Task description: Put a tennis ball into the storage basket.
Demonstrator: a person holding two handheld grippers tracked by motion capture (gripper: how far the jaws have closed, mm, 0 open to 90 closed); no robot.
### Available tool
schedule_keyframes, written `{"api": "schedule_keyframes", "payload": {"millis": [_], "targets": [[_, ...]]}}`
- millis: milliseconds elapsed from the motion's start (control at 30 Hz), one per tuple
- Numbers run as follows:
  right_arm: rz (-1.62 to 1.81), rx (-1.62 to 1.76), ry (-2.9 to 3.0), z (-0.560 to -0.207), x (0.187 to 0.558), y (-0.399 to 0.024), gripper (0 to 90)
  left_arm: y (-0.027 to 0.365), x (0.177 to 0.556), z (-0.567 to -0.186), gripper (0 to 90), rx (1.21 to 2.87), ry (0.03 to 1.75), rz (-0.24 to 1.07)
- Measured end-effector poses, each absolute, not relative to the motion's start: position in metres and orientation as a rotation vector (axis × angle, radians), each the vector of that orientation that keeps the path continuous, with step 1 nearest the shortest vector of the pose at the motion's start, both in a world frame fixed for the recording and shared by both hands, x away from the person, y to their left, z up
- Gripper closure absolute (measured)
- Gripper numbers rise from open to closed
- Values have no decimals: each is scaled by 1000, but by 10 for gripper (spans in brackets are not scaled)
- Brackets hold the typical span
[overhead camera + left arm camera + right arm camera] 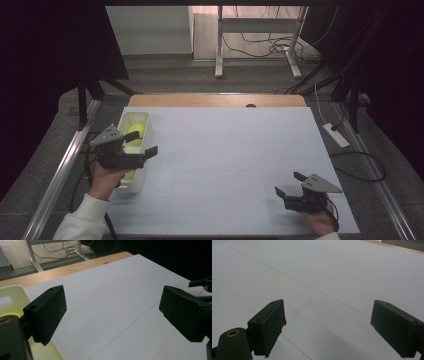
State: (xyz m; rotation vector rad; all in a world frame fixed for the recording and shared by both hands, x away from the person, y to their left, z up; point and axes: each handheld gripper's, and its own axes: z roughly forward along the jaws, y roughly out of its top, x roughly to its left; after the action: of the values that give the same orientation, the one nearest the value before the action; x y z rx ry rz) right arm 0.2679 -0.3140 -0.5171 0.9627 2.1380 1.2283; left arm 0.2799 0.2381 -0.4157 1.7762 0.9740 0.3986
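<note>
Work in hand: we judge that our left hand-held gripper [141, 145] is working at the ball [135, 132] in the bin [145, 118]; whether it is about to reach in or is done there, we cannot tell.
Ball: yellow-green, lying in the far half of the pale bin at the left edge of the tabletop [230, 165].
Bin: a long narrow tray, its long axis running from our side toward the far edge.
Key relation: the ball sits just beyond and slightly left of our left hand-held gripper's jaws, which point right, out over the bin's right wall; in the left gripper view the bin [15, 293] lies at the far left, behind the left jaw.
Nearer hand: the left, by far; the right hand-held gripper [289, 184] is well apart, at the near right corner.
Left gripper state: jaws spread wide, nothing between them.
Right gripper state: jaws spread wide too, nothing between them, above bare tabletop [337, 272].
Left hand pose: held above the bin's near half, wrist low, grey plate on top.
Right hand pose: low over the tabletop, jaws aimed left and away.
Next move, as we judge it: swing the left jaws left and down to straddle the ball.
</note>
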Motion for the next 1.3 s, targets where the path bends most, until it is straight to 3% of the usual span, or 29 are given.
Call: {"api": "schedule_keyframes", "payload": {"millis": [767,1300], "targets": [[1227,966,2134,-517,268,-314,123,209,231,-452,92,1810,852,381],[1232,962,2137,-517,268,-314,123,198,205,-494,98,1838,871,354]]}}
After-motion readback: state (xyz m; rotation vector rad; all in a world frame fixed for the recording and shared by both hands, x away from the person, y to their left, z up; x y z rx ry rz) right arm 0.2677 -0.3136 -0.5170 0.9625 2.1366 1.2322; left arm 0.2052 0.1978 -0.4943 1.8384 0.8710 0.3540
